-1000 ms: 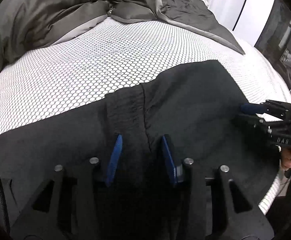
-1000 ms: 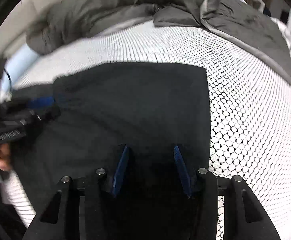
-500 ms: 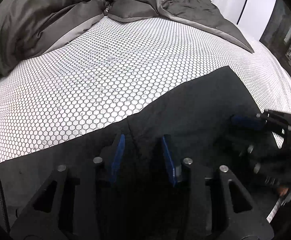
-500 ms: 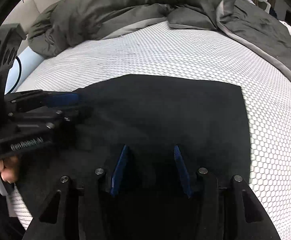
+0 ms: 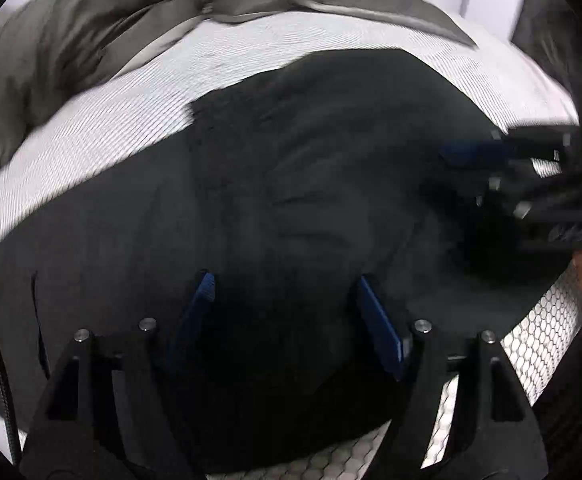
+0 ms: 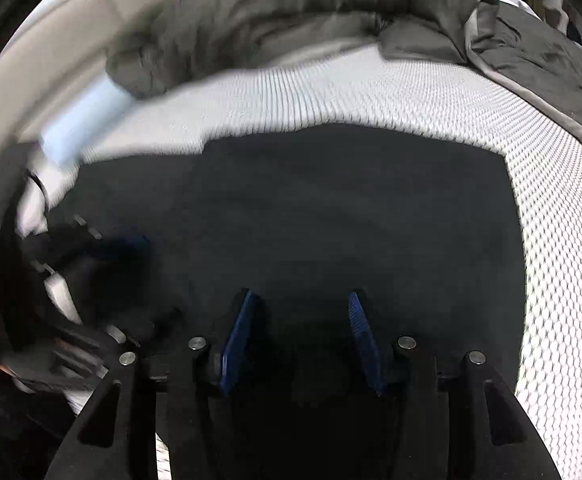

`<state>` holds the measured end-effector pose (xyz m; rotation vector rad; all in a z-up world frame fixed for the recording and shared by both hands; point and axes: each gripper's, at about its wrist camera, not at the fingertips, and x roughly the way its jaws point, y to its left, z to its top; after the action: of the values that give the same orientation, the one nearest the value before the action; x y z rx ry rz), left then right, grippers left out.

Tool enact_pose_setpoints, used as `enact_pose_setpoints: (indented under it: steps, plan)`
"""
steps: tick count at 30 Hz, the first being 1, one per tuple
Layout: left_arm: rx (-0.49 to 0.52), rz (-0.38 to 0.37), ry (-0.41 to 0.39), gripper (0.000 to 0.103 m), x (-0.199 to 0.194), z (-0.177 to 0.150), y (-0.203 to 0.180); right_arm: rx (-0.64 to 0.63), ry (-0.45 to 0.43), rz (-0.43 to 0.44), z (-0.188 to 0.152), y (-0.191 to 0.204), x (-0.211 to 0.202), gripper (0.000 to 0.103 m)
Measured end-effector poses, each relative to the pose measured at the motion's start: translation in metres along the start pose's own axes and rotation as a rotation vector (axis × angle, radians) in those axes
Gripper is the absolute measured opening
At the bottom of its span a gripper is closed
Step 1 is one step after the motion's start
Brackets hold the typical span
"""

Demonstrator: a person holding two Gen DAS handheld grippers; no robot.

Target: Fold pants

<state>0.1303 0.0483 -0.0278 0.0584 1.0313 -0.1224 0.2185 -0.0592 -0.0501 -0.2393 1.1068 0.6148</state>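
The black pants (image 5: 311, 184) lie flat and folded over on the white honeycomb mattress; they also fill the middle of the right wrist view (image 6: 331, 216). My left gripper (image 5: 285, 280) is open just above the near part of the fabric, nothing between its blue pads. My right gripper (image 6: 299, 298) is open too, over the near edge of the pants. The right gripper also shows at the right of the left wrist view (image 5: 491, 160), and the left gripper at the left of the right wrist view (image 6: 103, 248). Both views are motion-blurred.
A crumpled grey duvet (image 5: 91, 40) is heaped along the far side of the bed, also in the right wrist view (image 6: 291, 20). White honeycomb mattress (image 6: 563, 240) lies to the right of the pants. A pale blue pad (image 6: 83, 120) sits at the far left.
My left gripper's jaws have opened wide, and the fabric that stood between them now lies flat. The upper layer of the pants now reaches farther across the bed. Both grippers have shifted.
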Motion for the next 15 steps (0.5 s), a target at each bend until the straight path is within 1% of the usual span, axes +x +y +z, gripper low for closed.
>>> enact_pose_setpoints:
  steps: [1, 2, 3, 4, 5, 6, 7, 9, 11, 12, 13, 14, 15]
  plan:
    - [-0.036, -0.006, 0.007, 0.072, -0.004, -0.006, 0.008, -0.02, 0.007, -0.042, -0.005, 0.001, 0.002, 0.049]
    - [-0.06, -0.019, -0.003, 0.073, -0.008, -0.014, 0.013, -0.03, 0.002, -0.09, -0.012, -0.003, -0.001, 0.05]
    - [-0.086, -0.029, -0.02, 0.074, -0.015, -0.023, 0.02, -0.028, 0.002, -0.123, -0.013, -0.009, -0.005, 0.05]
    - [-0.11, -0.041, -0.035, 0.074, -0.019, -0.028, 0.024, -0.025, 0.004, -0.185, -0.017, -0.015, -0.009, 0.05]
    - [-0.135, -0.055, -0.056, 0.074, -0.024, -0.032, 0.026, -0.002, -0.012, -0.231, -0.023, -0.023, -0.017, 0.05]
    - [-0.162, -0.051, -0.083, 0.074, -0.031, -0.036, 0.025, 0.022, -0.031, -0.22, -0.026, -0.027, -0.023, 0.05]
    - [-0.167, -0.039, -0.101, 0.074, -0.034, -0.036, 0.021, 0.049, -0.055, -0.189, -0.031, -0.03, -0.032, 0.051]
    - [-0.144, -0.021, -0.131, 0.074, -0.037, -0.036, 0.009, 0.052, -0.089, -0.108, -0.035, -0.02, -0.043, 0.051]
    - [-0.122, -0.011, -0.11, 0.074, -0.031, -0.034, 0.002, -0.001, -0.117, -0.039, -0.038, 0.004, -0.047, 0.051]
    - [-0.119, 0.008, -0.081, 0.074, -0.022, -0.037, -0.001, -0.021, -0.106, -0.017, -0.04, 0.011, -0.044, 0.051]
    - [-0.123, 0.011, -0.066, 0.074, -0.016, -0.036, 0.0, -0.048, -0.082, -0.003, -0.045, 0.015, -0.04, 0.051]
    - [-0.128, 0.008, -0.062, 0.074, -0.013, -0.038, 0.002, -0.079, -0.052, -0.022, -0.047, 0.022, -0.032, 0.051]
    - [-0.125, 0.009, -0.066, 0.074, -0.015, -0.04, 0.002, -0.11, -0.029, -0.067, -0.05, 0.025, -0.024, 0.051]
